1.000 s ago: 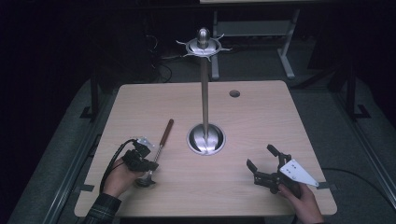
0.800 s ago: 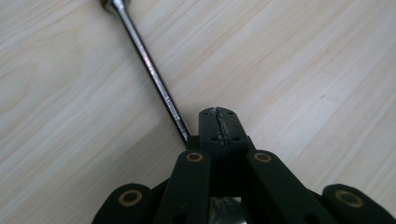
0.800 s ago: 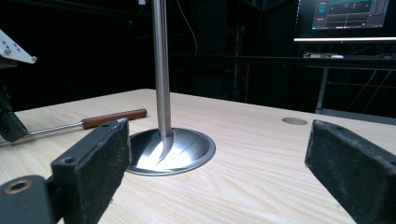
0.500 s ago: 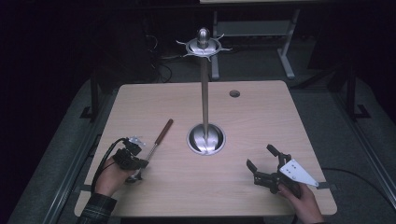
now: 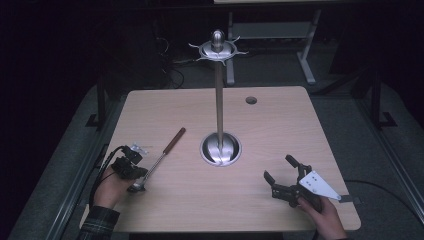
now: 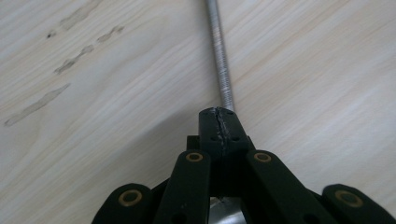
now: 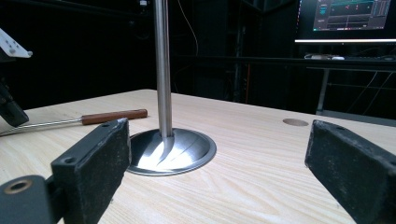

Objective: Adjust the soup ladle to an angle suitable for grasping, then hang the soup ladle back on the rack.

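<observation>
Ladle (image 5: 159, 159) lies left of the stand (image 5: 220, 148), your left gripper (image 5: 131, 167) clamped low on its thin shaft near the bowl, your right gripper (image 5: 285, 181) gaping idle; lifting there may let the handle swing.

Pretty dim overall, bright overhead light on the tabletop (image 5: 280, 130) only, pitch-black surroundings, glare on the steel base (image 7: 170, 151), slightly soft close-ups.

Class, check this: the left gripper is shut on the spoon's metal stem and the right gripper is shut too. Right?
Not quite. The right gripper is open, its jaws wide apart in the right gripper view. The left gripper is indeed shut on the spoon.
</observation>
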`<state>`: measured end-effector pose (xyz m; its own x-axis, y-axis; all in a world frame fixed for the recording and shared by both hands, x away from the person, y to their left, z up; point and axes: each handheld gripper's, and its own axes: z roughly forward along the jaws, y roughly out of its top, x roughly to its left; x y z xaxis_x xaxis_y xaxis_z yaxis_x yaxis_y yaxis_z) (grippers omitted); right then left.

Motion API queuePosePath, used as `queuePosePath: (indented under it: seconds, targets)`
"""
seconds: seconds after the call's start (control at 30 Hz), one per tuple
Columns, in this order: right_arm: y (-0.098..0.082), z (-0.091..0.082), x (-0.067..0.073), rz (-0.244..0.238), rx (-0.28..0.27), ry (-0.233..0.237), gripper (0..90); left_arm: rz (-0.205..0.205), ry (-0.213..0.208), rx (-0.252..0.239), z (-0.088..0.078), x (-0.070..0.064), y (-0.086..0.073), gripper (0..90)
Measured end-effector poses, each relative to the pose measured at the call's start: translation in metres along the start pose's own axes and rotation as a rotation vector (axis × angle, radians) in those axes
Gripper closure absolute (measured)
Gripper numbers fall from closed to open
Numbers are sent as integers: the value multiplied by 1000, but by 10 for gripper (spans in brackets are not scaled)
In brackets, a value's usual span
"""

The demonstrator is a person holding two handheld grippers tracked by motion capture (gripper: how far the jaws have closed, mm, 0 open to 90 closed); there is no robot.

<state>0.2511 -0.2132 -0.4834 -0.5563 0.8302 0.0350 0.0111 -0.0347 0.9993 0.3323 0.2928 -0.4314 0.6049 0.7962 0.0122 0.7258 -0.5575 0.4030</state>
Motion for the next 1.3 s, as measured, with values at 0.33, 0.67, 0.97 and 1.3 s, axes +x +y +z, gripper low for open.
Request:
queuePosePath:
  seconds: [0.33, 0.67, 0.97, 1.3]
  targets:
    - [0, 0, 0, 4, 0, -2, 63, -15, -67, -86, -10, -3, 16, 878]
    - [0, 0, 0, 5, 6, -5, 63, -31, -97, -74, -5, 3, 53, 698]
    - [0, 0, 0, -1, 0, -5, 63, -21, -94, -28, 11, 12, 91, 613]
    - [0, 1, 0, 4, 0, 0, 63, -18, -74, 44, 40, 16, 112, 578]
